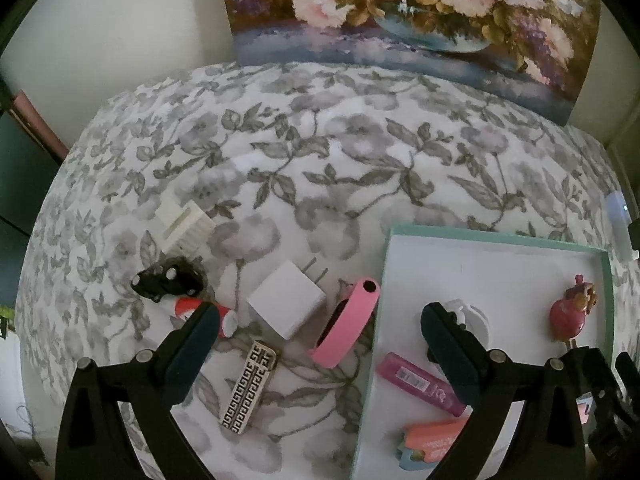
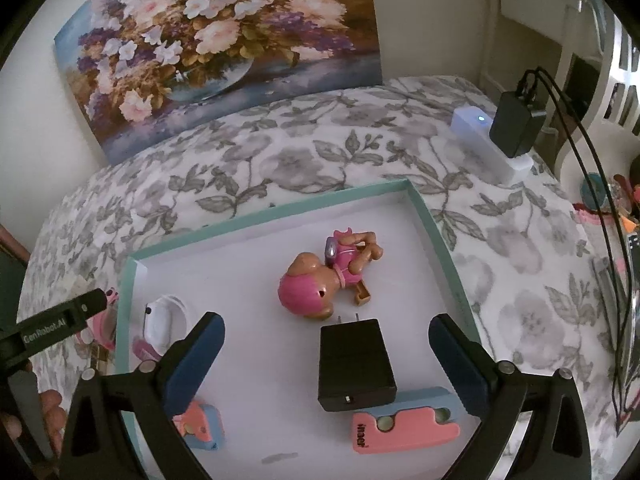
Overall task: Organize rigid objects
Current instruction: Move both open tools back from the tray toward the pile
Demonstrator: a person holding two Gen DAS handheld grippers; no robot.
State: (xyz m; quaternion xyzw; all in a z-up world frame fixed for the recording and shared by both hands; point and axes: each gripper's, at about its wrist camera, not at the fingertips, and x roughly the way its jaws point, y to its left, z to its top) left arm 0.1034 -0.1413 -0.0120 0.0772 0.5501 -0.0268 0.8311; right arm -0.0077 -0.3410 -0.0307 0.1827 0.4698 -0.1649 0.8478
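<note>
A shallow teal-rimmed tray (image 2: 436,224) with a white floor is seen resting on a desk covered by a grey floral cloth (image 1: 320,152). The right tool (image 2: 326,364) is held over the tray with its jaws spread wide; a black charger (image 2: 354,364) lies flat between them, untouched by either pad, its prongs pointing toward twelve o'clock. Just beyond the prongs, a pink toy figure (image 2: 320,280) is lying on its side. At five o'clock from the charger, a pink and blue clip (image 2: 404,424) is seen, its blue edge touching the charger's base. A white round object (image 2: 164,320) lies at the tray's nine o'clock side.

The left tool (image 1: 320,356) is also held wide open, with nothing gripped, straddling the tray's left edge. Between its fingers, outside the tray, a white charger (image 1: 286,304), a pink band (image 1: 346,324) and a patterned rectangular piece (image 1: 250,388) are laid on the cloth. Toward ten o'clock, a red and white tube (image 1: 190,308), a black piece (image 1: 168,278) and a white block (image 1: 186,226) are found. A magenta tube (image 1: 420,384) lies inside the tray.
</note>
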